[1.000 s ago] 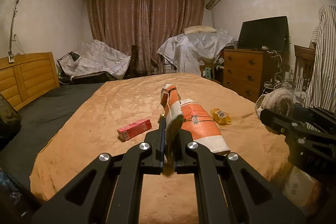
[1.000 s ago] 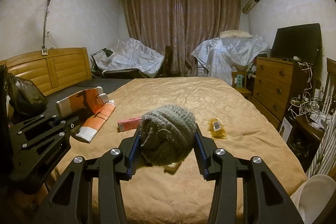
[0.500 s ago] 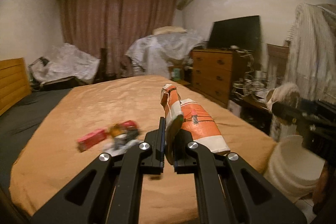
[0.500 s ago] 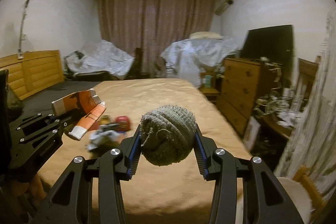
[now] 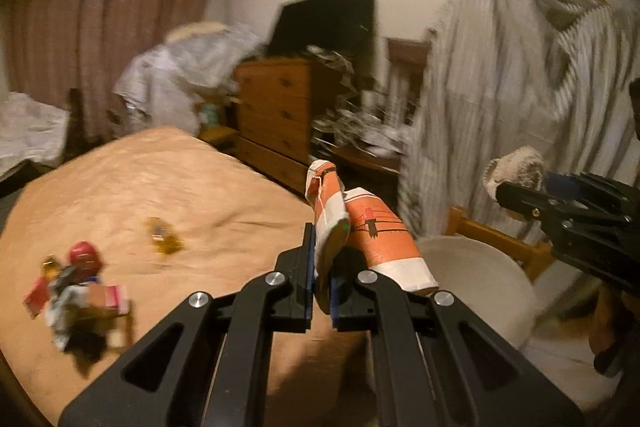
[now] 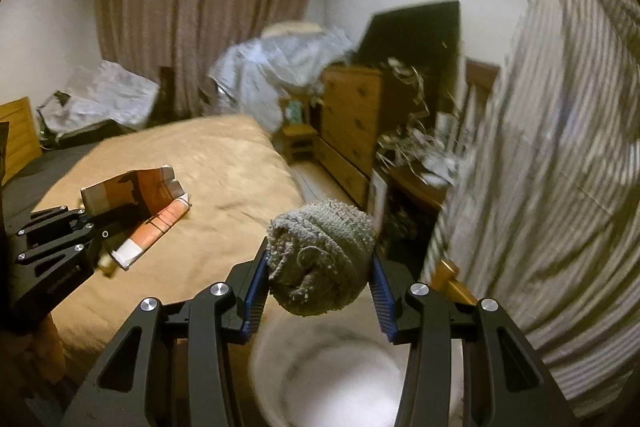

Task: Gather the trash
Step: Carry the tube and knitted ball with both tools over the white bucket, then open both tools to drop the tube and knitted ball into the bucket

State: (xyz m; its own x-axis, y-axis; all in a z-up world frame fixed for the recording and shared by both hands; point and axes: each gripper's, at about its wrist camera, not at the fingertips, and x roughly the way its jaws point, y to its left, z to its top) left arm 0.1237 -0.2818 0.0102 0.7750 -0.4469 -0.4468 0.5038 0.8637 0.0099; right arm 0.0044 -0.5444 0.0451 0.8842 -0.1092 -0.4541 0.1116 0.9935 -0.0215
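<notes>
My left gripper [image 5: 322,267] is shut on an orange and white paper wrapper [image 5: 372,239], held above the bed's right edge; it also shows in the right wrist view [image 6: 136,203]. My right gripper [image 6: 320,267] is shut on a grey knitted ball [image 6: 320,259], held just above the white bucket [image 6: 332,375]. The ball also shows in the left wrist view [image 5: 516,171], with the bucket [image 5: 480,287] below and to its left. Small trash pieces [image 5: 80,291] and a yellow wrapper [image 5: 164,239] lie on the orange bedspread [image 5: 140,195].
A wooden dresser [image 5: 276,111] with a dark TV [image 5: 328,23] stands right of the bed. A striped garment [image 6: 540,167] hangs over a wooden chair [image 5: 496,235] beside the bucket. Covered furniture [image 6: 280,67] and curtains [image 6: 200,27] stand at the back.
Both grippers have swung right, from over the bed toward the bucket beside it. The bucket now lies under the right gripper. Both grips are unchanged.
</notes>
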